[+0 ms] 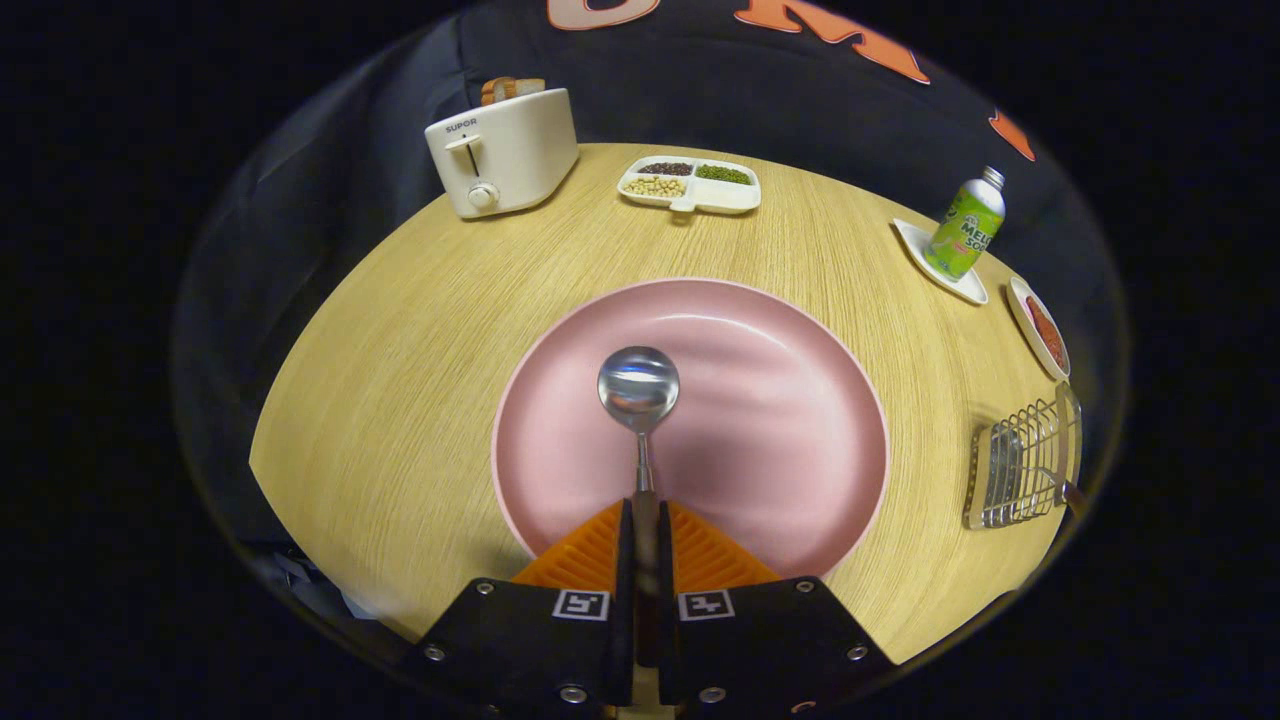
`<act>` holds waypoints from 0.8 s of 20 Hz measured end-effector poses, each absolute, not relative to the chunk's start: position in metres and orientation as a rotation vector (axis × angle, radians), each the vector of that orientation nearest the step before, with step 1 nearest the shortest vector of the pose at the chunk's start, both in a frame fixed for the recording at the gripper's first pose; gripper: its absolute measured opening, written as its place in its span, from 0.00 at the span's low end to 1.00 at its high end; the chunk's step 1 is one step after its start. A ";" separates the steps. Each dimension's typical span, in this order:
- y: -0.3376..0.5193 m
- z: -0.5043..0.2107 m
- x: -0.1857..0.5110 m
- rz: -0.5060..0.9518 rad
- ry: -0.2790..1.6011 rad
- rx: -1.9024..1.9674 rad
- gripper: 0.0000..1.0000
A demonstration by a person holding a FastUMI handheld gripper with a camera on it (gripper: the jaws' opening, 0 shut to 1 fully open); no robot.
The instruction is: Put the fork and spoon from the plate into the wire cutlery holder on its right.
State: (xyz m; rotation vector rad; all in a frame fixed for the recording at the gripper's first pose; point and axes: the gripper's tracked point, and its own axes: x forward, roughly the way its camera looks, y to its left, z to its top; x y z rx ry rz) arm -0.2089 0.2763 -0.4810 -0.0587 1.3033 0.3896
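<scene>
Gripper (645, 520) jaws clenched on the spoon (639, 388), its handle hidden between them, bowl over the plate (780, 400); holder (1025, 465) contents unclear.

A short brand word is printed on the front of the toaster (503, 150), at eleven o'clock from the plate (790, 420). The bottle (965, 225) at two o'clock wears a printed label with large lettering. Two square coded markers (581, 604) sit on the gripper (646, 510) body at six o'clock, its fingers pressed on the spoon (639, 385) handle.
</scene>
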 end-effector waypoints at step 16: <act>0.190 -0.421 -0.174 0.258 1.143 0.075 0.06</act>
